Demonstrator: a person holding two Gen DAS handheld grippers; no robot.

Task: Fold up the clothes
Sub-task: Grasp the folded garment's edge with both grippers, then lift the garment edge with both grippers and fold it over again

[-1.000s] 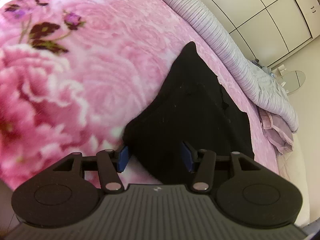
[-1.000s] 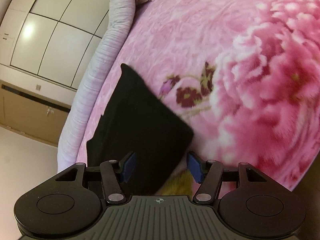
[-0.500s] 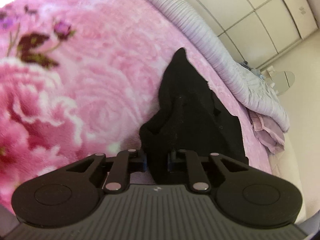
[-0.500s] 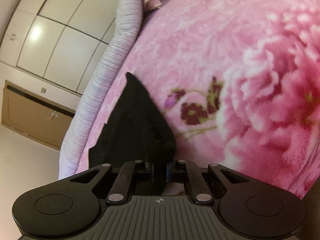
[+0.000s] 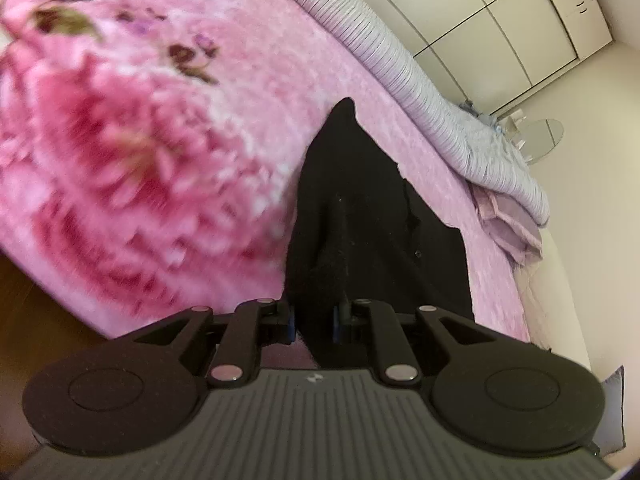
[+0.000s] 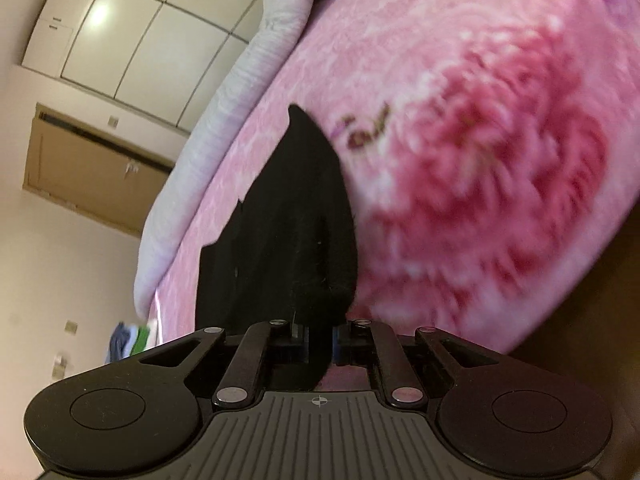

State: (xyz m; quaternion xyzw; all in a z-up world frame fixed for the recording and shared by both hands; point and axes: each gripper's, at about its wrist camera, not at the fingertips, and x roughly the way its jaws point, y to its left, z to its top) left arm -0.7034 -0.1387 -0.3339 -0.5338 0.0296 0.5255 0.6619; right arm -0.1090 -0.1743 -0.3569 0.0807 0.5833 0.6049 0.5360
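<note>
Both claws, left (image 5: 313,322) and right (image 6: 320,338), since clamped on black garment (image 5: 372,216) corners, lifted beyond pink blanket (image 5: 160,140) edge.

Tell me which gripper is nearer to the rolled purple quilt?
Cannot tell: the left gripper and right gripper each clamp the black garment's near edge, both apart from the quilt.

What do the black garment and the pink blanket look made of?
Black garment: soft matte knit or fleece, probably; it drapes limply with no sheen, and pale lint specks cling to it. Pink blanket: plush fleece, likely synthetic; a fuzzy embossed pile with a printed flower pattern and a slight sheen.
</note>
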